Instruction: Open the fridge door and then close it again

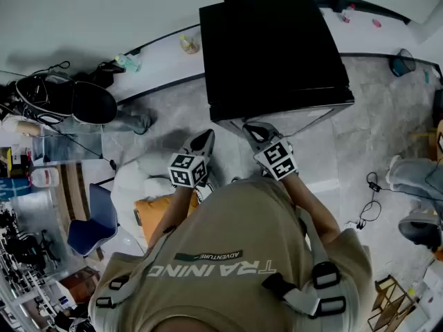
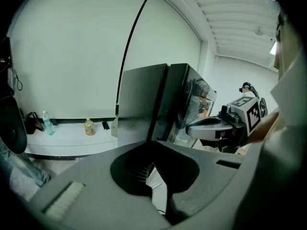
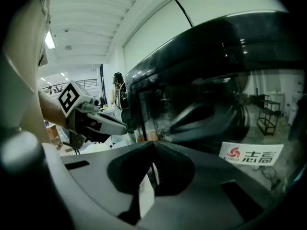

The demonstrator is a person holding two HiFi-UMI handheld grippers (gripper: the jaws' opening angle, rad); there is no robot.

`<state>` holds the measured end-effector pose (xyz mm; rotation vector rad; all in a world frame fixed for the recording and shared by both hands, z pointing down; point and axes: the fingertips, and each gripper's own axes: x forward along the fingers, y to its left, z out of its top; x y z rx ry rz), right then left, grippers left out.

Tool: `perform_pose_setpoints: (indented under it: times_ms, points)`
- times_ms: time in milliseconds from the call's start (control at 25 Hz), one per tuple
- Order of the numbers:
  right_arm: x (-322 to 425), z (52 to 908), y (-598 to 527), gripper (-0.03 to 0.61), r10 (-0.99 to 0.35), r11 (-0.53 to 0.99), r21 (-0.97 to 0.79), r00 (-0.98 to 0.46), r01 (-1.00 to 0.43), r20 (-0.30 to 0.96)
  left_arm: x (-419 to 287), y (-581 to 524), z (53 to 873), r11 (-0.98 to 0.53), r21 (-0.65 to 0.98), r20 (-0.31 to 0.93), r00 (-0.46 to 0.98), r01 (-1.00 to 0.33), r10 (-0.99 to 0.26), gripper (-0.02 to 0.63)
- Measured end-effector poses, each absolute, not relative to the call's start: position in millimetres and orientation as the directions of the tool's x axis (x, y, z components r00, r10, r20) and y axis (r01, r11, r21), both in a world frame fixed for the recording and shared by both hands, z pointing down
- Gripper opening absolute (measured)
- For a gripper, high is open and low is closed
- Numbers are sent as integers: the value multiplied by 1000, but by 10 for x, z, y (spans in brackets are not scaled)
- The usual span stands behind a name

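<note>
fridge: black box-shaped fridge with glass door (image 1: pixel 277 54), on grey floor (image 1: pixel 173 109) at its wall edge; door seemingly closed.
left gripper (image 1: pixel 206 138): jaws together, holding nothing, near door.
right gripper (image 1: pixel 252 130): jaws together, empty, at door front.
risk: pinched tips may skid off the smooth glass, failing to catch the door's edge.

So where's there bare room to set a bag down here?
The fridge top is bare, and so is the floor between fridge and cable. The left side, around the chair and clutter, is crowded.
</note>
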<state>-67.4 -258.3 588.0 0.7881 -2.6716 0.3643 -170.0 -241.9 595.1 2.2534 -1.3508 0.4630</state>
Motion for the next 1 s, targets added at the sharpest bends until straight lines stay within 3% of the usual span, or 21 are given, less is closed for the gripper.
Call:
perform_pose_setpoints:
  times_ms: [720, 1000]
  points:
    - [-669, 5199, -2535, -5, -660, 709, -28, -677, -705, 325, -1917, -2347, 5547, -503, 197, 429, 535, -842, -728, 0]
    - [-547, 4823, -2497, -5, -682, 714, 37, -683, -699, 261, -1869, -2462, 5110, -487, 156, 319, 510, -859, -799, 0]
